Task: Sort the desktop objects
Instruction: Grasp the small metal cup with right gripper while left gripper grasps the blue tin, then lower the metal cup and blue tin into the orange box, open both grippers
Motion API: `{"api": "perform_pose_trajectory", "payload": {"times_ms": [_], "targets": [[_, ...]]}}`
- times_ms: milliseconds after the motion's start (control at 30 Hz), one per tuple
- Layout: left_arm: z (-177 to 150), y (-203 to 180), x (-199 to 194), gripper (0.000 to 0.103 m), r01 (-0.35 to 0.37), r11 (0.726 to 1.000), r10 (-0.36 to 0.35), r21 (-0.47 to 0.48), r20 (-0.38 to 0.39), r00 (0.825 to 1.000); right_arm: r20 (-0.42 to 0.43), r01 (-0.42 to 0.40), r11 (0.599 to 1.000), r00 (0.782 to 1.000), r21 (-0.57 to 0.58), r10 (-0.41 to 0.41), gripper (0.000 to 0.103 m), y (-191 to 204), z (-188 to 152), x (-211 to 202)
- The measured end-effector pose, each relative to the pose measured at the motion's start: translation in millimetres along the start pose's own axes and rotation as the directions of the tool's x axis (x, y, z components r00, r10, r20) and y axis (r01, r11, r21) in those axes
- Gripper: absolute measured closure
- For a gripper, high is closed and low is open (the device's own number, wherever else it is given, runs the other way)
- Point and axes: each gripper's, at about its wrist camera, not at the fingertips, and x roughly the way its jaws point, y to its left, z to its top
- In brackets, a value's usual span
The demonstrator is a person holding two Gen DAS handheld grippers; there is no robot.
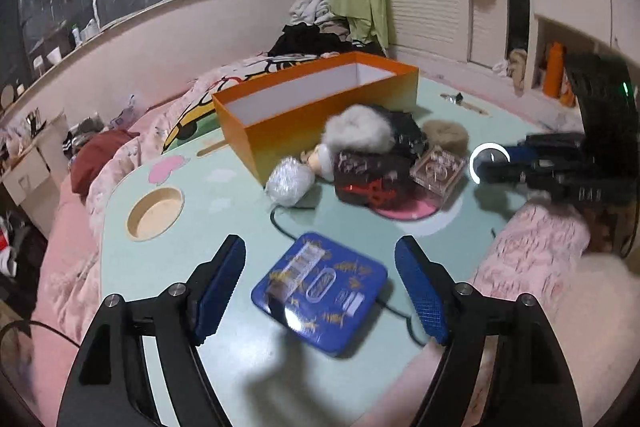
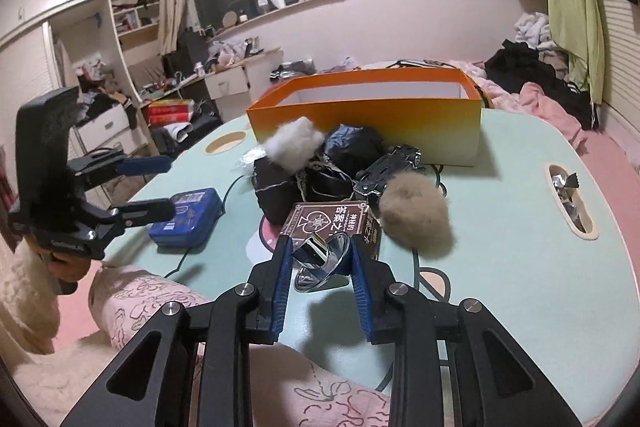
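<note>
Two grippers: left gripper [image 1: 320,297] gapes astride the blue tin [image 1: 320,293] on the tabletop [image 1: 224,203]; right gripper [image 2: 320,263] clamps a shiny metal piece [image 2: 320,259].
Risk: smooth metal may slip before reaching the orange box [image 2: 368,115].
Tin: black cable [image 1: 280,227] underneath may drag.

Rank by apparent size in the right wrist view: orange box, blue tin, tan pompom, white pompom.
1. orange box
2. blue tin, tan pompom: look alike, and the pompom sits nearer, so unranked
3. white pompom

Left gripper [image 1: 320,291] is hanging over the table, angled down, jaws spread wide with nothing pinched. Right gripper [image 2: 320,263] is angled down too, clamped nearly closed.
</note>
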Motion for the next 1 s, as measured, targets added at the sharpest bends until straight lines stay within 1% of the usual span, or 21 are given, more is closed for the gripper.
{"api": "perform_pose_trajectory", "payload": {"times_ms": [100,133,167,267,300,333,367,433,467,500,533,567,633,667,733,800,867,900,933,967,1000], "targets": [[-7,-6,19,0.025,-0.01,0.999,0.013,0.039,-0.065,0.998,-0.005,-0.004,1.0,1.0,0.018,0.004,0.075,-4,-1,1],[-10,-9,24,0.02,-0.036,0.997,0.04,0.062,-0.062,0.997,-0.007,-0.005,1.0,1.0,0.019,0.005,0.075,-4,-2,1],[-12,-9,27,0.02,-0.047,0.997,0.051,0.067,-0.065,0.997,-0.006,-0.004,1.0,1.0,0.017,0.004,0.075,-4,-2,2],[-9,-4,27,0.021,-0.019,0.999,0.022,0.038,-0.086,0.996,-0.008,-0.002,1.0,1.0,0.013,0.002,0.075,-4,-3,1],[-9,-5,26,0.024,-0.028,0.998,0.032,0.049,-0.087,0.996,-0.01,-0.003,1.0,1.0,0.014,0.004,0.075,-4,-4,2],[-10,-8,25,0.029,-0.046,0.997,0.051,0.068,-0.079,0.996,-0.01,-0.003,1.0,1.0,0.015,0.003,0.075,-5,-4,2],[-10,-11,22,0.043,-0.06,0.995,0.065,0.081,-0.065,0.996,-0.011,-0.004,1.0,1.0,0.016,0.004,0.075,-6,-4,2],[-9,-16,18,0.055,-0.1,0.99,0.102,0.101,-0.02,0.995,-0.01,-0.006,1.0,1.0,0.019,0.006,0.075,-7,-4,1],[-8,-17,18,0.056,-0.102,0.99,0.104,0.098,-0.02,0.994,-0.01,-0.006,1.0,1.0,0.02,0.006,0.075,-7,-4,0],[-8,-16,19,0.059,-0.091,0.992,0.094,0.092,-0.024,0.995,-0.01,-0.005,1.0,1.0,0.02,0.006,0.075,-8,-4,0],[-8,-15,19,0.058,-0.069,0.994,0.071,0.088,-0.024,0.997,-0.011,-0.005,1.0,1.0,0.019,0.005,0.075,-8,-4,0],[-8,-15,19,0.057,-0.059,0.994,0.061,0.091,-0.025,0.998,-0.01,-0.005,1.0,1.0,0.02,0.005,0.075,-8,-4,0],[-7,-10,19,0.031,-0.038,0.997,0.041,0.071,-0.047,0.998,-0.01,-0.006,1.0,1.0,0.021,0.006,0.075,-8,-4,0],[-7,-7,19,0.028,-0.031,0.998,0.034,0.054,-0.049,0.998,-0.011,-0.006,1.0,1.0,0.021,0.006,0.075,-8,-4,0],[-6,2,14,0.028,-0.027,1.0,0.027,0.012,-0.03,0.999,-0.013,-0.005,1.0,1.0,0.021,0.005,0.075,-8,-4,0],[-5,9,14,0.028,-0.032,0.999,0.032,-0.016,-0.034,0.999,-0.013,-0.005,1.0,1.0,0.019,0.005,0.075,-8,-5,0],[-7,14,19,0.028,-0.023,0.999,0.02,-0.044,-0.072,0.997,-0.015,-0.005,1.0,1.0,0.02,0.006,0.075,-8,-5,0],[-9,15,25,0.027,-0.005,0.998,-0.001,-0.069,-0.101,0.995,-0.016,-0.006,1.0,1.0,0.021,0.006,0.075,-8,-5,0],[-12,14,29,0.023,0.009,0.996,-0.019,-0.086,-0.122,0.992,-0.018,-0.006,1.0,1.0,0.023,0.007,0.075,-9,-5,0],[-15,12,33,0.014,0.029,0.993,-0.044,-0.112,-0.133,0.99,-0.019,-0.006,1.0,1.0,0.023,0.007,0.075,-9,-6,0],[-16,11,33,0.013,0.033,0.99,-0.049,-0.135,-0.115,0.992,-0.019,-0.006,1.0,1.0,0.023,0.007,0.075,-9,-6,0]]}}
